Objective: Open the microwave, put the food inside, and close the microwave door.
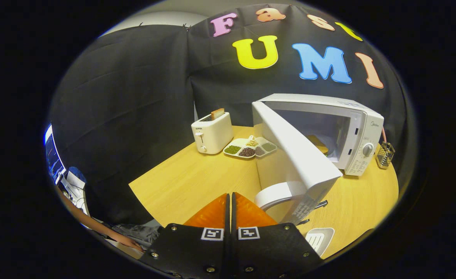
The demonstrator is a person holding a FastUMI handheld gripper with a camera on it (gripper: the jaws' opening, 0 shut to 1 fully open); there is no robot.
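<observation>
Pale wood makes up the tabletop (197,182), and on it, to the far right, stands a white microwave (361,128) with its door (293,155) swung wide open toward the near side. The gripper (229,199) hangs over the near edge of the table with its two fingers pressed together, nothing held between them. The free edge of the open door, with its curved white handle (276,193), lies just ahead of the fingers and slightly to their right, close to them but apart. Inside the cavity, well beyond the fingers and partly hidden by the door, sits the food (317,144), a yellowish piece resting on the oven floor. A small brand mark shows on the upper right of the microwave's control panel, above a round dial (368,150), but it is too small to read with confidence; the print below the dial is likewise illegible. Far left of the microwave stands a white toaster (212,133) with a slice of bread (217,113) rising from its slot; its front carries a short dark word, too fine to make out. Between toaster and door lies a divided white tray (251,148) holding green, dark and pale dry goods. A small wire basket (385,154) sits just right of the microwave. A white slotted object (320,238) lies on the near right of the table.
</observation>
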